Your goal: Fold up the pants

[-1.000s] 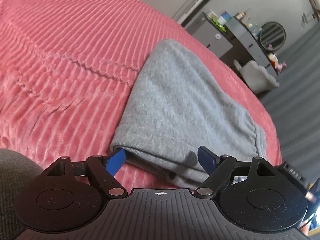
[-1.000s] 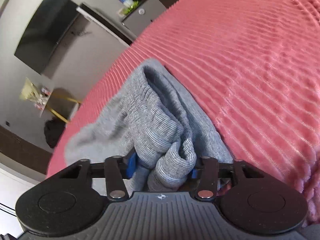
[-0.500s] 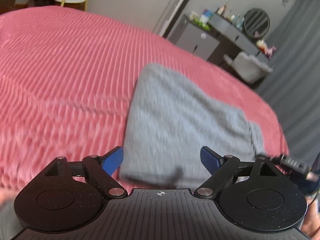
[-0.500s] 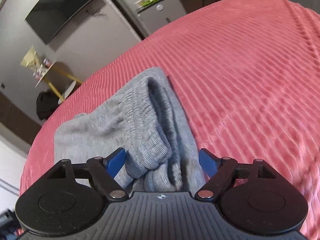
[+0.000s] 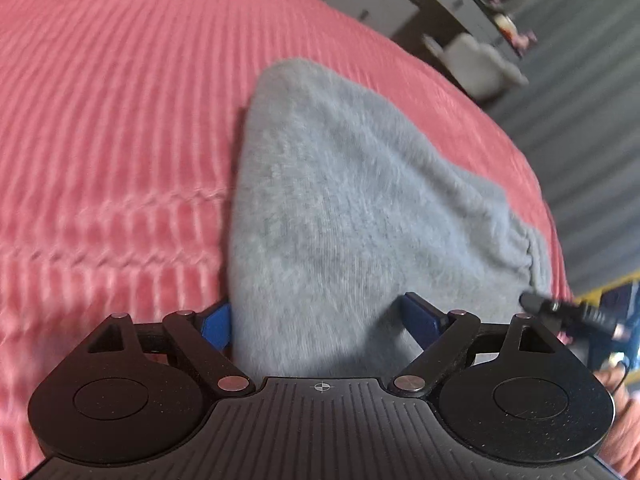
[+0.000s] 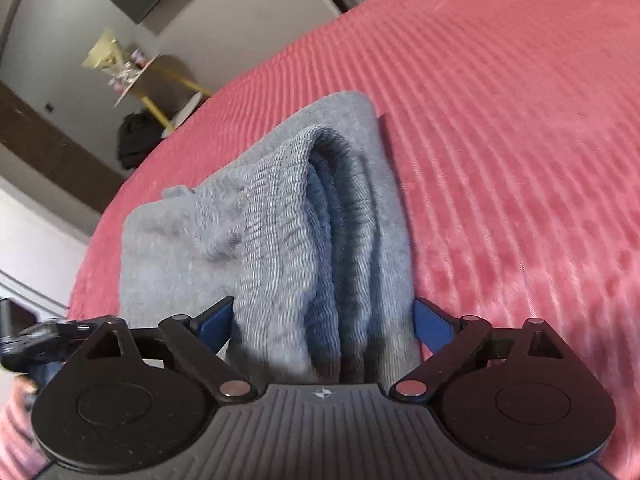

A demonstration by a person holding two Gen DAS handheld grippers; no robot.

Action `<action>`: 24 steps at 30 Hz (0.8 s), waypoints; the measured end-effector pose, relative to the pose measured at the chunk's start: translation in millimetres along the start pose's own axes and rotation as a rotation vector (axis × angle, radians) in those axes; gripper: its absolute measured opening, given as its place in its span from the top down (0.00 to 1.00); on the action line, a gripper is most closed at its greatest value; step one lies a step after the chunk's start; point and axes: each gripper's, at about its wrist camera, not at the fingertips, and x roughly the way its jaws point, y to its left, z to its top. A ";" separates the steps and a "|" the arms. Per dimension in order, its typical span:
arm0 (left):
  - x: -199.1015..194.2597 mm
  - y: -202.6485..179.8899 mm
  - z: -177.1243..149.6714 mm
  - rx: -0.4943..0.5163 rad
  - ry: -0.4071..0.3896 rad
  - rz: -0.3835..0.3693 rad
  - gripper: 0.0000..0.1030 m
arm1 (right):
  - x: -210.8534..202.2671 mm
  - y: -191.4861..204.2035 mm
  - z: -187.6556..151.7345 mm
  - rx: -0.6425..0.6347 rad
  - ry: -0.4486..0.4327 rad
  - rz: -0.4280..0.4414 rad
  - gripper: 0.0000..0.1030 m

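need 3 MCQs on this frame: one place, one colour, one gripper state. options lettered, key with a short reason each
1. Where do the grey pants lie?
A. on a wooden floor
B. on the pink ribbed bedspread
C. over a chair back

2. What colour are the pads on the gripper fingers?
A. blue
B. yellow
C. white

3. How does the right gripper stand relative to the pants?
A. shut, away from the cloth
B. open, fingers on either side of the ribbed waistband
C. open, pointing at bare bedspread

Key:
1 B, pink ribbed fabric surrounds the folded pants in both views.
2 A, blue pads show on both grippers.
3 B, the fingers are spread wide with the waistband bundle between them; the left gripper is likewise open at the other end.
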 end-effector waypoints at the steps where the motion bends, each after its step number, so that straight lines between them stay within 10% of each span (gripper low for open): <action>1: 3.3 -1.8 1.7 0.014 -0.003 -0.019 0.11 | 4.4 -0.3 3.7 -0.006 0.005 0.020 0.08; 8: 20.0 -0.5 14.6 0.026 -0.034 -0.064 0.16 | 31.0 8.9 16.6 -0.043 -0.001 0.063 0.04; 13: 10.5 8.0 15.9 0.001 -0.065 -0.181 0.64 | 22.3 7.5 13.5 -0.048 -0.003 0.067 0.35; 19: 23.1 -0.9 11.9 0.078 -0.070 -0.111 0.33 | 27.7 3.3 20.0 -0.021 0.068 0.121 0.27; 24: 20.5 -24.7 9.5 0.159 -0.114 -0.067 0.59 | 40.4 19.2 24.8 -0.006 0.080 0.069 0.18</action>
